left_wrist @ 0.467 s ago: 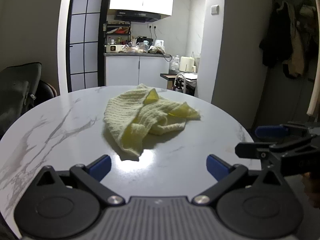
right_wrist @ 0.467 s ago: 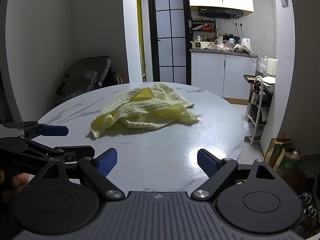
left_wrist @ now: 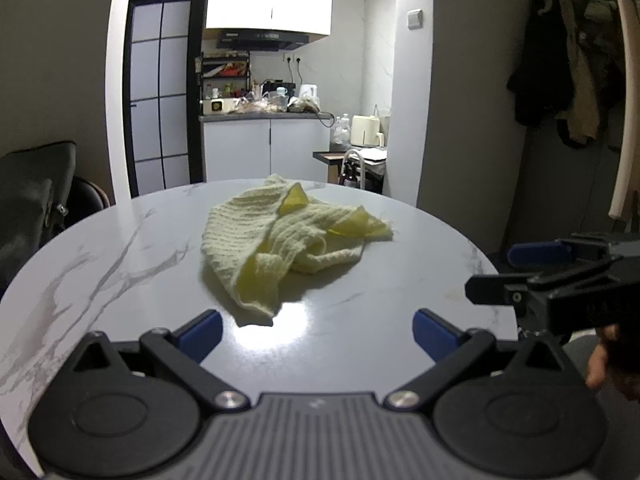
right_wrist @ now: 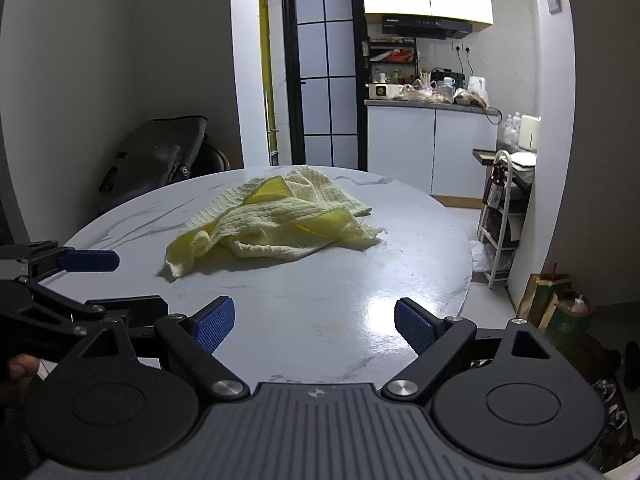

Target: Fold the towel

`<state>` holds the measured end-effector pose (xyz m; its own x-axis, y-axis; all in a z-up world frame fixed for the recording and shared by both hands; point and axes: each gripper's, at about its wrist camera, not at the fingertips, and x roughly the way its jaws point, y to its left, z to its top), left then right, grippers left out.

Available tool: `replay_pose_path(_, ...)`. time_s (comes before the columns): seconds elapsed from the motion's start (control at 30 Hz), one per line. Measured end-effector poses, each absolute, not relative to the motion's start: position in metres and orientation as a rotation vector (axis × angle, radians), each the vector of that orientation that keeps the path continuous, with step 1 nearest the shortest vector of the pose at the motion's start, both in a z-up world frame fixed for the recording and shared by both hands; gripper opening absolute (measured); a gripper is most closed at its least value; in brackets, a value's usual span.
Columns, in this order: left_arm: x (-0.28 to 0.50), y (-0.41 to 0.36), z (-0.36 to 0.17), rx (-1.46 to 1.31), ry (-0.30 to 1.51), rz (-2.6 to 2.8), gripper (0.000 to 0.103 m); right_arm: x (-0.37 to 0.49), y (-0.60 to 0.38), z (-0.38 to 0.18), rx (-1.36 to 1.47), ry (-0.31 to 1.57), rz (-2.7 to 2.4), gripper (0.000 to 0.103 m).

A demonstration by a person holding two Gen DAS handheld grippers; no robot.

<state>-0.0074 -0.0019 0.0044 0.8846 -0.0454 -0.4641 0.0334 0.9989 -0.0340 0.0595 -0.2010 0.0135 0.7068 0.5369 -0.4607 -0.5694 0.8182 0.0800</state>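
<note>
A pale yellow towel (left_wrist: pixel 280 240) lies crumpled in a heap on the round white marble table (left_wrist: pixel 120 264); the right wrist view shows the same towel (right_wrist: pixel 276 220) from the other side. My left gripper (left_wrist: pixel 316 334) hovers over the near table edge, open and empty, just short of the towel's nearest corner. My right gripper (right_wrist: pixel 314 324) is open and empty too, farther back from the towel. Each gripper shows in the other's view: the right gripper (left_wrist: pixel 532 272) at the right edge, the left gripper (right_wrist: pixel 100 280) at the left.
A dark chair with a bag (right_wrist: pixel 156 156) stands behind the table on the left. Beyond are a kitchen counter (left_wrist: pixel 264 118), a glass-paned door (right_wrist: pixel 324 72) and a small rack with bottles (right_wrist: pixel 500 208). Coats (left_wrist: pixel 560 80) hang at right. Paper bags (right_wrist: pixel 556 308) sit on the floor.
Both grippers have edged slightly closer to the table and towel. The towel has not moved and both stay open.
</note>
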Motion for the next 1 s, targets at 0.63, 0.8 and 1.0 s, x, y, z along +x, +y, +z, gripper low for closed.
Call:
replay_pose_path(0.63, 0.0007, -0.0023, 0.0054, -0.035, 0.510, -0.025, 0.102, 0.0614, -0.2036, 0.0150, -0.106, 0.505, 0.636, 0.090)
replay_pose_path(0.8, 0.0010, -0.0033, 0.0043, -0.031, 0.512, -0.017, 0.102, 0.0651, -0.2051, 0.0142, -0.110, 0.510, 0.628, 0.090)
replay_pose_path(1.0, 0.0028, -0.0029, 0.0041, -0.036, 0.520, -0.014, 0.102, 0.0665, -0.2064, 0.0161, -0.107, 0.513, 0.629, 0.090)
